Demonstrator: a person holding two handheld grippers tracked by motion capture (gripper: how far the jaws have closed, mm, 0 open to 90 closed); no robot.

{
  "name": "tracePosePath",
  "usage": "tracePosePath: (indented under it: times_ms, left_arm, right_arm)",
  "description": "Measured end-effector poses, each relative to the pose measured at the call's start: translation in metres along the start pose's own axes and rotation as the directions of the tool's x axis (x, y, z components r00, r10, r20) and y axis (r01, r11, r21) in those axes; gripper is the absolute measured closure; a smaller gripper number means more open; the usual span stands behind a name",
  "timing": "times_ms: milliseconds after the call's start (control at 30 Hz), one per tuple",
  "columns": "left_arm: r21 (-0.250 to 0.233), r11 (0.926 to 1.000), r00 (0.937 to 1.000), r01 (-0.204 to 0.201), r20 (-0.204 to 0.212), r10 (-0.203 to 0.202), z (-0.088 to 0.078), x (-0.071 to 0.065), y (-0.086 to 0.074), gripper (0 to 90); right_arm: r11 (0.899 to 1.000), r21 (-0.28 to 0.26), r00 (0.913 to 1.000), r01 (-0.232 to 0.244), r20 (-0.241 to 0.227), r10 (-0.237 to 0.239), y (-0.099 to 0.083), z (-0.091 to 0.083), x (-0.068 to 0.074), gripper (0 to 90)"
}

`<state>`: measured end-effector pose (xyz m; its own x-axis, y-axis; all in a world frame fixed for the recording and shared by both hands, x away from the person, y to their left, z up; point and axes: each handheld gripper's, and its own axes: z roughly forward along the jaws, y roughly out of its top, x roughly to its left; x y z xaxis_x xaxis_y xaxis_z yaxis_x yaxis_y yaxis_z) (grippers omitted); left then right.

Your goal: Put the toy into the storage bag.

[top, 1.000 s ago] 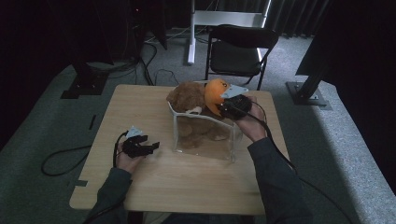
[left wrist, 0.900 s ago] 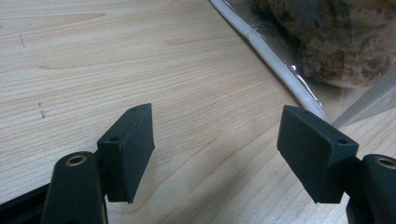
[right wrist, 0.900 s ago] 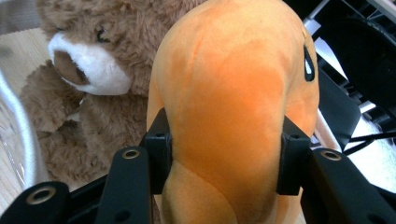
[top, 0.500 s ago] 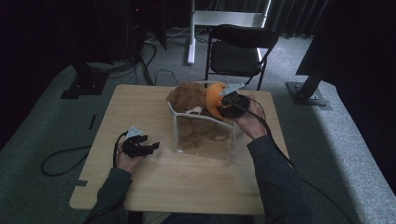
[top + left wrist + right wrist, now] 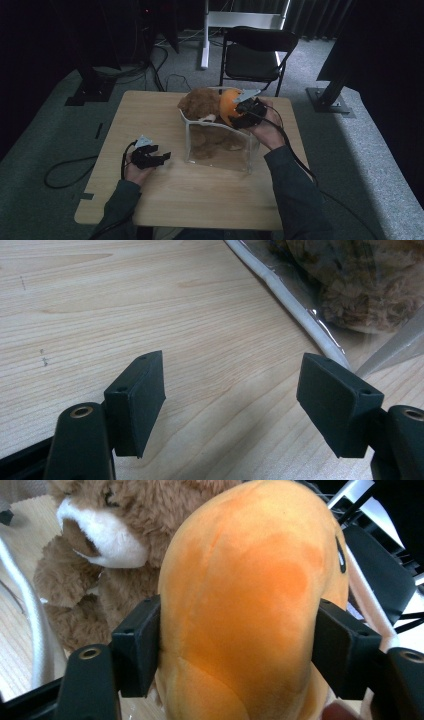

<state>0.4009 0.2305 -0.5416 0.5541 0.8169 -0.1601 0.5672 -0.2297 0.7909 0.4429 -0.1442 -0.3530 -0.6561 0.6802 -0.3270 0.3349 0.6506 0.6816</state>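
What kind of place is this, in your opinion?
Probably a lab or studio for recording handling work: a wooden table on grey carpet, dark curtains behind, a folding chair, and black equipment stands with cables.

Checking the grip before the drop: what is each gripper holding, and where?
Right gripper, jaws just widened, flanks the orange plush toy at its sides. Left gripper holds nothing.

Left tool (image 5: 230, 405) gapes; right tool's (image 5: 235, 655) jaws have just been opening.
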Motion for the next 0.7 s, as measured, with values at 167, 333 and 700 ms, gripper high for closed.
tracePosePath:
  times_ms: [167, 333, 700]
  left_arm:
    - [0.000, 1.0000, 1.0000, 0.000, 0.000, 0.000, 0.000, 0.000, 0.000, 28.0]
    - [0.001, 1.0000, 1.0000, 0.000, -0.002, 0.000, 0.000, 0.000, 0.000, 28.0]
    - [0.001, 1.0000, 1.0000, 0.005, -0.005, -0.005, 0.000, 0.000, 0.000, 28.0]
  right_arm:
    - [0.998, -0.051, 0.9997, -0.024, 0.000, 0.024, 0.002, -0.006, -0.002, 25.1]
    - [0.994, -0.100, 0.9991, -0.042, 0.004, 0.043, 0.003, -0.010, -0.004, 27.3]
    - [0.982, -0.166, 0.9943, -0.091, 0.040, 0.099, 0.005, -0.015, -0.008, 46.4]
